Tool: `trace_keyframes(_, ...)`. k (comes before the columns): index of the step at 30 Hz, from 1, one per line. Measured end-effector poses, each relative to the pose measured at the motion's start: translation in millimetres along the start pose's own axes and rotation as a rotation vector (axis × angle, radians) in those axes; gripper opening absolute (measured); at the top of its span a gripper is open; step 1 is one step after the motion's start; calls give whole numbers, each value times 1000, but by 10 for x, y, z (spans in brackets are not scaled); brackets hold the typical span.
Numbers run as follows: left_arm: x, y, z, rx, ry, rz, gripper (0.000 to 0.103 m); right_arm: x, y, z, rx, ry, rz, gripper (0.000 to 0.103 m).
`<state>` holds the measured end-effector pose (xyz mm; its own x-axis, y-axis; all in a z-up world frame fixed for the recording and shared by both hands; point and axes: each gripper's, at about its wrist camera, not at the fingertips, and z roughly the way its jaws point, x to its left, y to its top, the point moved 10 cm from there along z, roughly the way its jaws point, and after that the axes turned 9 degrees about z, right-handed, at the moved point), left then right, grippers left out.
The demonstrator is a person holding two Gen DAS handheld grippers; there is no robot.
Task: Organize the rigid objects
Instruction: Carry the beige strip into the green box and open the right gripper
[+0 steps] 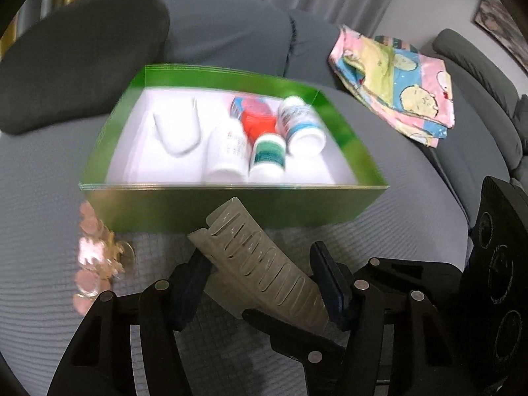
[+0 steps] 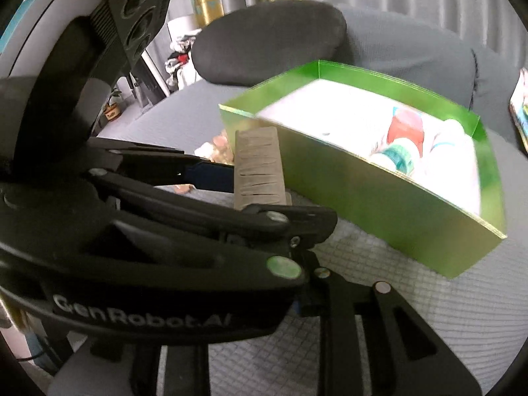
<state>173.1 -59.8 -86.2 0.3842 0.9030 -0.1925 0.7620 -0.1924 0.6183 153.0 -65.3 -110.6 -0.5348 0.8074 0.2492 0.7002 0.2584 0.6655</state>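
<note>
Translucent plastic hair clip point(image 1: 264, 264), slotted along its length, sits between your two grippers, clear of the grey cushion point(image 1: 39, 198). Your left gripper point(image 1: 264, 283) spans it across the width, pads pressing both sides. Your right gripper point(image 1: 280, 326) is closed on the clip's near end, though its own view hides the fingertips behind the left tool. The long axis points away from you toward the green box point(image 1: 231, 208), which lies directly ahead and just beyond the clip's far tip. Bottles point(image 1: 264, 155) fill the right half; the left is freer.
</note>
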Motion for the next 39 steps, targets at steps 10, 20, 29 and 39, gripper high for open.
trace_keyframes(10,-102,625,-384,-103,37,87,62,-13,624,-419,-138,-21,-22,24)
trace_keyframes(20,35,1240,-258,-109,12,92,62,-273,1121,-448,-183,-30,-1,24)
trace_keyframes(29,338,1244,172,-45,-50,-8,62,-441,1215,-76,-113,-12,38,24)
trace_keyframes(39,557,1055,503,17,-54,-109,73,-606,1025,315,-11,-51,98,65)
